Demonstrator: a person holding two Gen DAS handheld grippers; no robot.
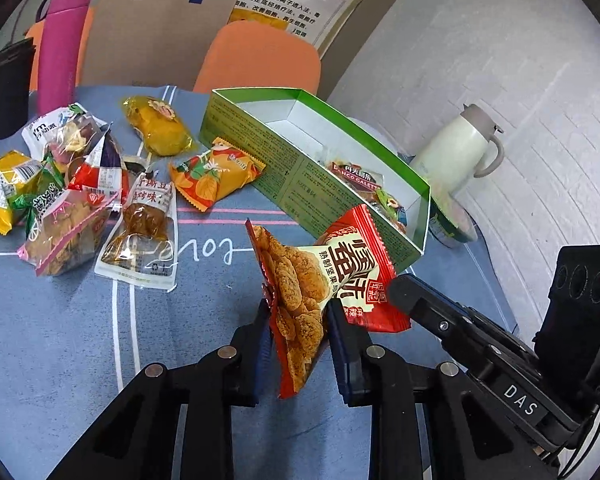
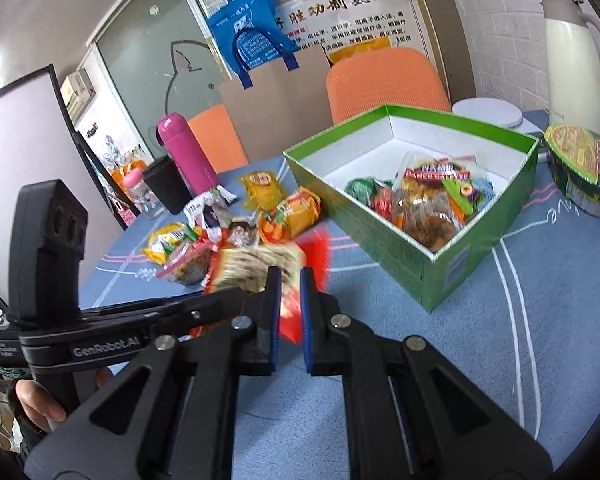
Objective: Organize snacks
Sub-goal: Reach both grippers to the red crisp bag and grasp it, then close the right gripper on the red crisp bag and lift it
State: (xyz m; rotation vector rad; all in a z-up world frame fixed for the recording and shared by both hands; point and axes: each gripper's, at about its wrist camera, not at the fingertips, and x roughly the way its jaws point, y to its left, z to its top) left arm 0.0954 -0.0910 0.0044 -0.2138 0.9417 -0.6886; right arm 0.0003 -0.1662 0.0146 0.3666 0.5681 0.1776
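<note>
Snacks (image 1: 112, 200) in bright wrappers lie in a loose heap on the blue tablecloth (image 1: 60, 360), which has white and pink lines and some cursive writing on it. Near the heap stands a green box (image 2: 432, 240), open at the top, white inside, with several packets already lying in it. Behind the table are orange chairs (image 1: 260, 56), a brown cardboard sheet (image 1: 152, 36), a blue bag (image 2: 252, 28) hanging in front of a poster with Chinese text, and a white brick wall (image 1: 500, 80). A pink bottle (image 1: 60, 40) and a black cup (image 1: 8, 88) stand at the far side of the cloth; a cream jug (image 1: 456, 148) and an instant noodle bowl (image 2: 584, 168) stand next to the box.

One red packet (image 1: 324, 280), printed with brown nut clusters and large Chinese characters, is up in the air just in front of the box corner. The left gripper (image 1: 298, 312) is clamped on its lower edge. The right gripper (image 2: 290, 284) has its jaws narrow around the other side of the same packet, which looks blurred in the right wrist view; whether they really press it I cannot tell.
</note>
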